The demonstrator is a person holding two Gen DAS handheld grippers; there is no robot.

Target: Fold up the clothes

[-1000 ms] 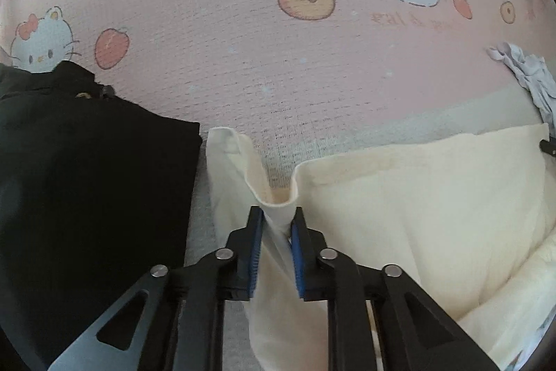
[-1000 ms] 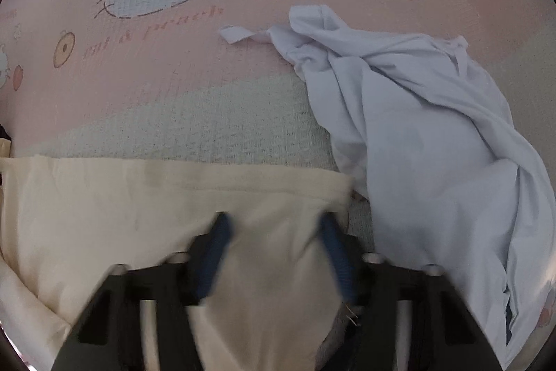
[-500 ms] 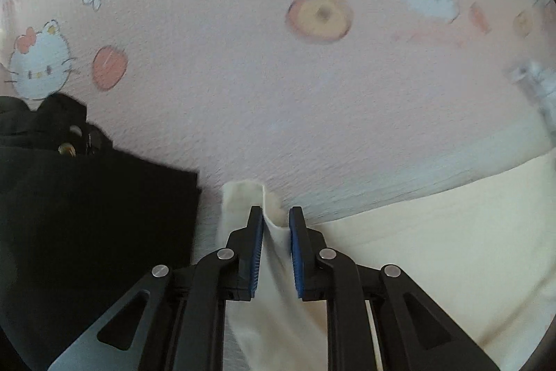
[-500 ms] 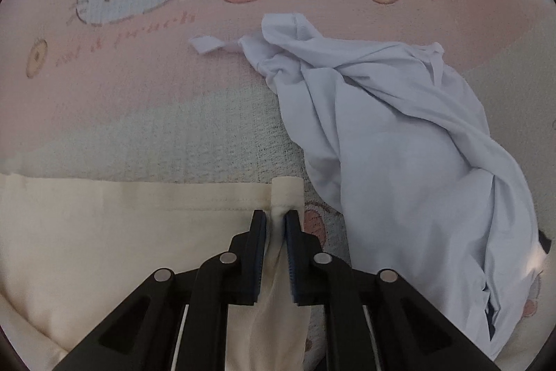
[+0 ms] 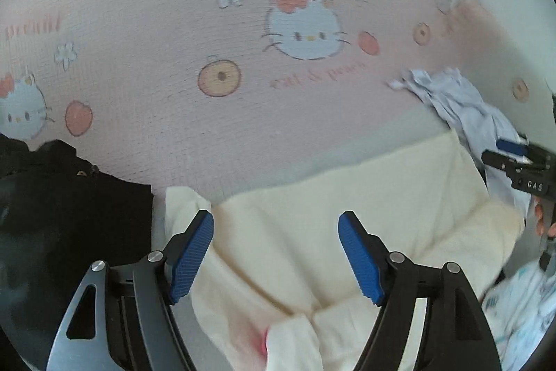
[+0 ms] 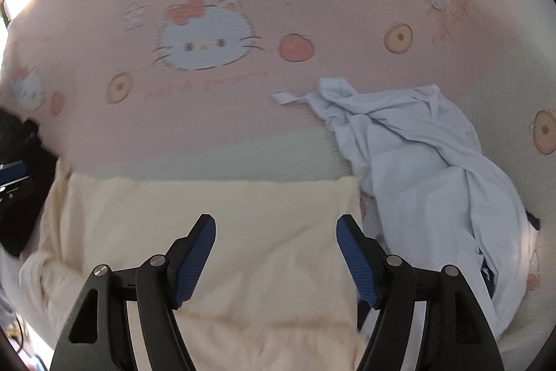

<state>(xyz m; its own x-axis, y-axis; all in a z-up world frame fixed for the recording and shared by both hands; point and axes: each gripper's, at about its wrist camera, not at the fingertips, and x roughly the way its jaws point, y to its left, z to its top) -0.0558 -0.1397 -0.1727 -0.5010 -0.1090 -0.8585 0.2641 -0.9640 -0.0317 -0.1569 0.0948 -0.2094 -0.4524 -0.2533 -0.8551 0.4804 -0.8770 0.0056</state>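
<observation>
Cream fabric fills the lower half of the left wrist view: the cream garment lies folded on the pink printed bedsheet, its far fold edge running straight across. The left gripper hangs above it with jaws opening and nothing between them. A black garment lies just beside the cream one on the left; the right gripper shows at the right edge of this view. To do this release well, I judge both tongs should lift straight off so the fold edge does not drag.

In the right wrist view, the right gripper is likewise opening, clear of the cream garment's cloth below. A crumpled pale blue garment touches the cream one's right corner. Open bedsheet stretches beyond the fold toward the far edge, giving room there; the sides are crowded.
</observation>
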